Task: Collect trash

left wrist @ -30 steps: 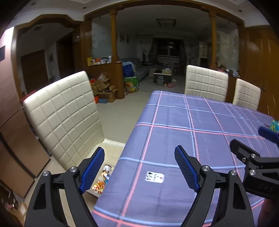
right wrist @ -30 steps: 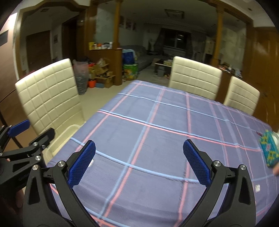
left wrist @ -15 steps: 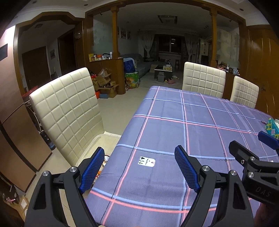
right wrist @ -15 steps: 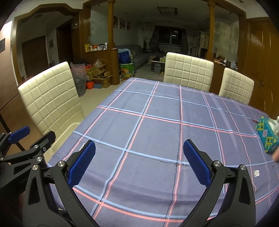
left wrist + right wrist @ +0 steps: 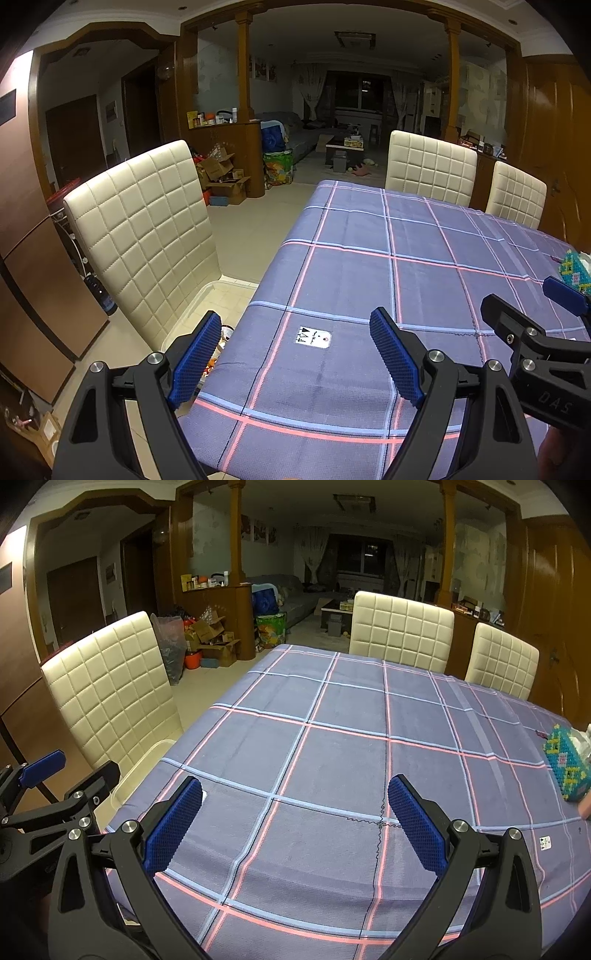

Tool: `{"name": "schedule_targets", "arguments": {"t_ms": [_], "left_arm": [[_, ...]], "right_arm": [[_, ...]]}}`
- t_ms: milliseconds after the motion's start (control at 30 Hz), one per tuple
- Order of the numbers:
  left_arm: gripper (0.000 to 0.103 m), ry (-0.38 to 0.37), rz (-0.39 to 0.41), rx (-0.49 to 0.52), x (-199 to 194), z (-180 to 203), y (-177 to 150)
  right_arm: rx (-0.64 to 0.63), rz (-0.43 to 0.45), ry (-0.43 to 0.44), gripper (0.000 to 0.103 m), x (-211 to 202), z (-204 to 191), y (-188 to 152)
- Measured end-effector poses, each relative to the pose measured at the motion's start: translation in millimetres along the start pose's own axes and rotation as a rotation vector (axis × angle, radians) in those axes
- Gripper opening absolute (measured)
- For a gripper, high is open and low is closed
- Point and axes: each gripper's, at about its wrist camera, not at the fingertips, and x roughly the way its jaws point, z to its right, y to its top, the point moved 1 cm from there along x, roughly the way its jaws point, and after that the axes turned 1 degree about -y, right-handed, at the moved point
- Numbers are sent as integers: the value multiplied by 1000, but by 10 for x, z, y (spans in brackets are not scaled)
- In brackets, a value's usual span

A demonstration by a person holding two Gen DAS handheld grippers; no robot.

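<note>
Plaid tbl, sm white tag, beaded box

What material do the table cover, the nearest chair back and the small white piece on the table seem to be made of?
Table cover: likely woven fabric, matte; fine weave texture and stitched seams show.
Chair back: probably leather or imitation leather, cream, slight sheen; quilted squares with visible stitching.
Small white piece: seems paper or thin card, flat, printed with black marks; too small to tell more.

A long table under a blue plaid cloth fills the foreground. Cream quilted chairs stand at nine, twelve and one o'clock. Beyond wooden pillars, a dim lounge ends at a dark curtained window. Pale tiled floor.
</note>
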Motion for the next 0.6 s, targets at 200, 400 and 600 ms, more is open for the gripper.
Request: {"name": "schedule_targets", "arguments": {"t_ms": [200,400,600], "left_arm": [[81,-2,-5,-9,27,-47,-4],[81,4,-10,-26,37,-113,-6],[81,36,-1,-22,30,-135,3]], "right_arm": [[-4,-14,6,99,56,-58,0],[-24,-11,9,99,55,-144,18],[-28,-17,15,99,70,-182,24]]}}
